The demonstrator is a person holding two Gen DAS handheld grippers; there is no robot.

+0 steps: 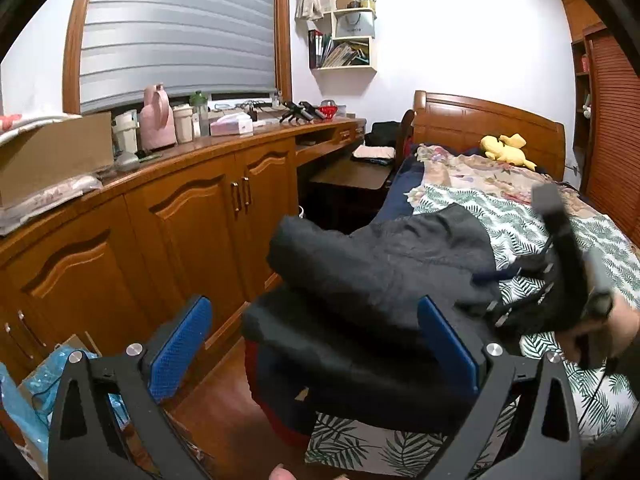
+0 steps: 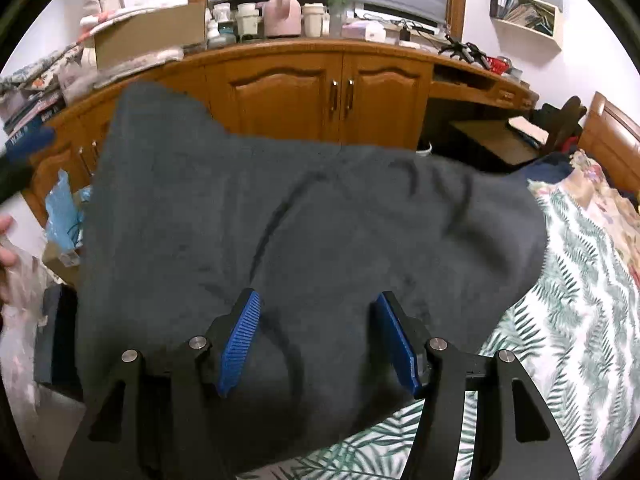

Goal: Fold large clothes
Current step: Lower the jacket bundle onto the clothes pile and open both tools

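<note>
Hovering wide-jawed, my right gripper (image 2: 318, 340) is nearer the dark garment (image 2: 304, 232), which runs from 10 to 3 o'clock; my left gripper (image 1: 316, 344) is equally wide.

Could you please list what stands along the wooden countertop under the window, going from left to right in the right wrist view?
Cardboard box → white ceramic burner → pink jug → cream tumbler → green-capped bottle → tissue box → black tripod → red bowl.
</note>
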